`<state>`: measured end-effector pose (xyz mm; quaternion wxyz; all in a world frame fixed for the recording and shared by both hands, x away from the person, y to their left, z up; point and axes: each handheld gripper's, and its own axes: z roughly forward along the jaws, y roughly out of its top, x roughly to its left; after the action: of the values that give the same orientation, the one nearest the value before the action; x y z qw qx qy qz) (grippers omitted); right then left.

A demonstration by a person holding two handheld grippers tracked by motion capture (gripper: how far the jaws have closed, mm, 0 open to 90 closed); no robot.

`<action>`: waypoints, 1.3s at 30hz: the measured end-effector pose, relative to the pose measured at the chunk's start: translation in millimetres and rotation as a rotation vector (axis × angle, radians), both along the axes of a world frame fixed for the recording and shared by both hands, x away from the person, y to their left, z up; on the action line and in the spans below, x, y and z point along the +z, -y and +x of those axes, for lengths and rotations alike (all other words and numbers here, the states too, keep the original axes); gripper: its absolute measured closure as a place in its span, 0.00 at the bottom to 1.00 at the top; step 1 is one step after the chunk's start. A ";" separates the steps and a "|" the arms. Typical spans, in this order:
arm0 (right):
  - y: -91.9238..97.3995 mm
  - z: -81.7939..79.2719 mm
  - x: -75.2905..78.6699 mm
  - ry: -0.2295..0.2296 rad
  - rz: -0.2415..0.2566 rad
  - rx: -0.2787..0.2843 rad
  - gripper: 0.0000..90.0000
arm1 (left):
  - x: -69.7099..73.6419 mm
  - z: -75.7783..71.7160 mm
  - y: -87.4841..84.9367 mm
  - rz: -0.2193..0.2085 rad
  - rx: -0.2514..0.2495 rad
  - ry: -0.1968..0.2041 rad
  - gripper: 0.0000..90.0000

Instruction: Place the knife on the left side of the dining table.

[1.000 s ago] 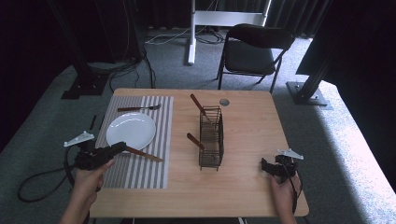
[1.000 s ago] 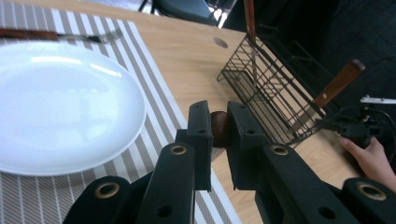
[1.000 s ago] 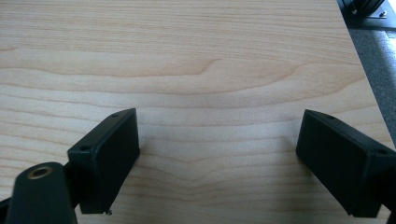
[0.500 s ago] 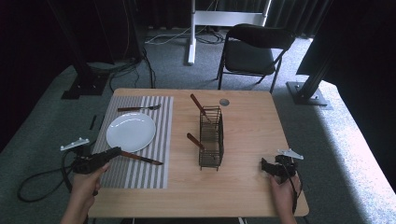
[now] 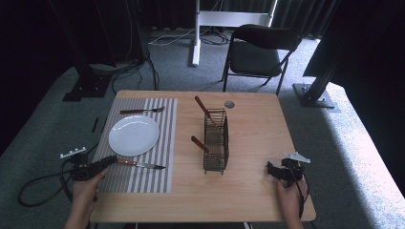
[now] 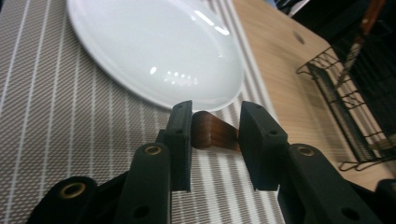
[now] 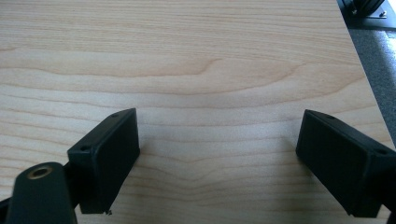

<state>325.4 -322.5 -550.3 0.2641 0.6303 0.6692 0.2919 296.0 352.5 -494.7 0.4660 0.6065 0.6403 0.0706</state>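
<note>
Your left gripper [image 5: 109, 161] is down on the striped mat [image 5: 157, 143], right at the near rim of the plate [image 5: 133, 135], and the knife [image 5: 141, 165] lies flat on the mat just below that plate, blade pointing toward the wire caddy [image 5: 216, 141]. In the left gripper view the brown handle [image 6: 215, 133] sits between your two pads, and the jaws have just been opening: there's daylight on both sides of the wood, so you're no longer clamped on it. This looks like the release step of laying the knife beside the plate, with a fork [image 5: 142, 110] already resting on the mat on the plate's far side.

Your right gripper [image 5: 276, 171] rests low over bare table [image 7: 196, 60], well away from the plate and on the far side of the caddy from it, jaws spread wide with nothing between them.

Next, I'd say let the left jaws go a touch wider so neither pad drags the handle, then draw straight back away from the plate, along the handle's own line, not sideways. Watch the plate's rim, it's just beside your inner pad, and a nudge there would shift the whole setting. Two more brown-handled utensils stand in the caddy, one at its far end [image 5: 204, 109], one nearer [image 5: 199, 144]; one of those is likely your next pick.
</note>
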 end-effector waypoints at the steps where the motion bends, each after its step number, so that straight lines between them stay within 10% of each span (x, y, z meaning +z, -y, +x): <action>1: 0.0 0.0 0.0 0.000 0.000 0.000 0.14 | -3.0 0.3 0.2 0.011 0.009 -0.007 0.71; 13: 0.0 0.0 0.0 0.000 0.000 0.000 0.14 | -23.8 0.9 -1.2 0.056 0.051 -0.053 0.60; 22: 0.0 0.0 0.0 0.000 0.000 0.000 0.14 | -36.7 4.1 6.0 0.192 0.097 -0.101 0.48; 33: 0.0 0.0 0.0 0.000 0.000 0.000 0.14 | -34.2 0.7 17.6 0.376 0.113 -0.057 0.43; 39: 0.0 0.0 0.0 0.000 -0.001 0.000 0.14 | -32.6 -18.0 16.9 0.341 0.097 0.015 0.38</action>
<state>325.4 -322.6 -550.3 0.2645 0.6301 0.6693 0.2918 278.1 335.7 -527.4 0.3573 0.6446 0.6440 0.2051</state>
